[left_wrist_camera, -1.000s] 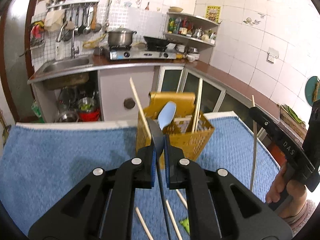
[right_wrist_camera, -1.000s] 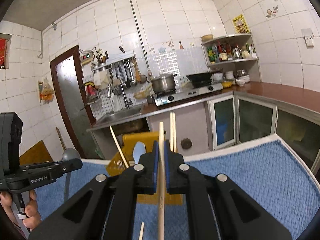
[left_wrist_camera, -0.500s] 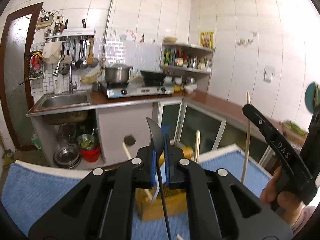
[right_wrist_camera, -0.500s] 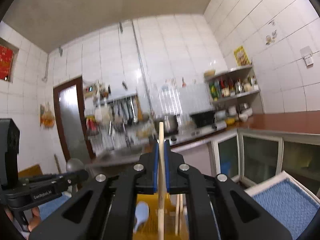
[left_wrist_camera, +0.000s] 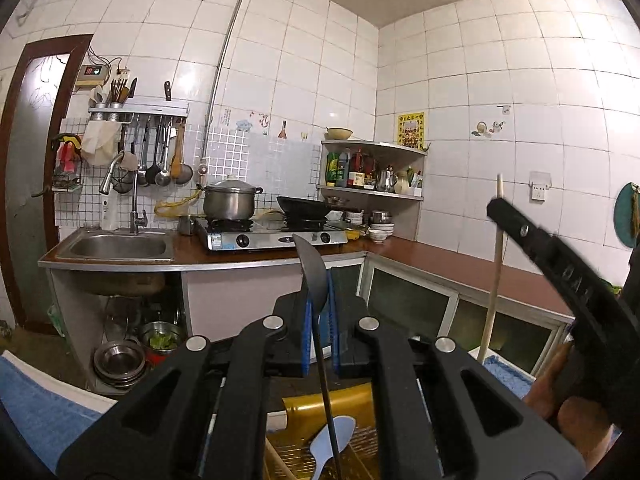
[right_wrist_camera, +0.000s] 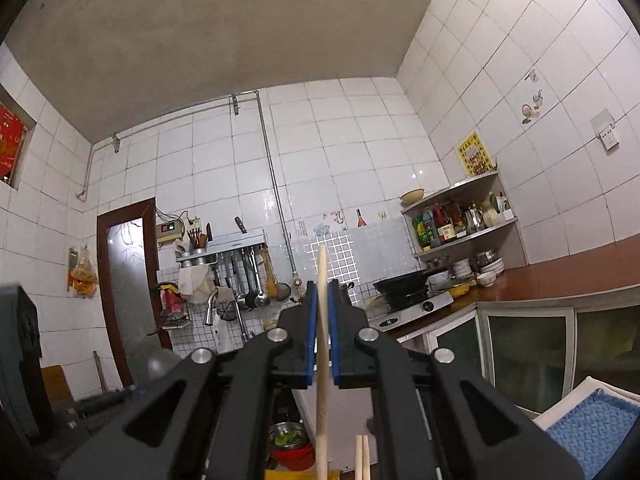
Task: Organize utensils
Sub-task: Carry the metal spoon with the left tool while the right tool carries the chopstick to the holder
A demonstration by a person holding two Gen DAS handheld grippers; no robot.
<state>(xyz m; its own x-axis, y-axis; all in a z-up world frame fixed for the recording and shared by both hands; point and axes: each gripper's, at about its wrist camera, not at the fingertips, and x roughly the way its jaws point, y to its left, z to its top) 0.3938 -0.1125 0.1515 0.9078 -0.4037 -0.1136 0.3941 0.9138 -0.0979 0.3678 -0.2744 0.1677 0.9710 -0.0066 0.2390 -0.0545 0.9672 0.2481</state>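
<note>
White-tiled kitchen backdrop: steel sink (left_wrist_camera: 114,246), two-burner stove (left_wrist_camera: 276,234) with steel pot (left_wrist_camera: 230,202), corner shelf of bottles (left_wrist_camera: 370,174). Item one: my left gripper (left_wrist_camera: 320,312), blue pads pressed together on a slim black spoon (left_wrist_camera: 314,280), bowl upward, handle running down over a yellow slotted plastic utensil basket (left_wrist_camera: 356,450) holding a pale blue spoon (left_wrist_camera: 334,440). Item two: my right gripper (right_wrist_camera: 322,336), pinching a single upright wooden chopstick (right_wrist_camera: 322,360); two more chopstick tips (right_wrist_camera: 362,456) stand just beside it below. Blue towel (right_wrist_camera: 592,428) at lower right.
</note>
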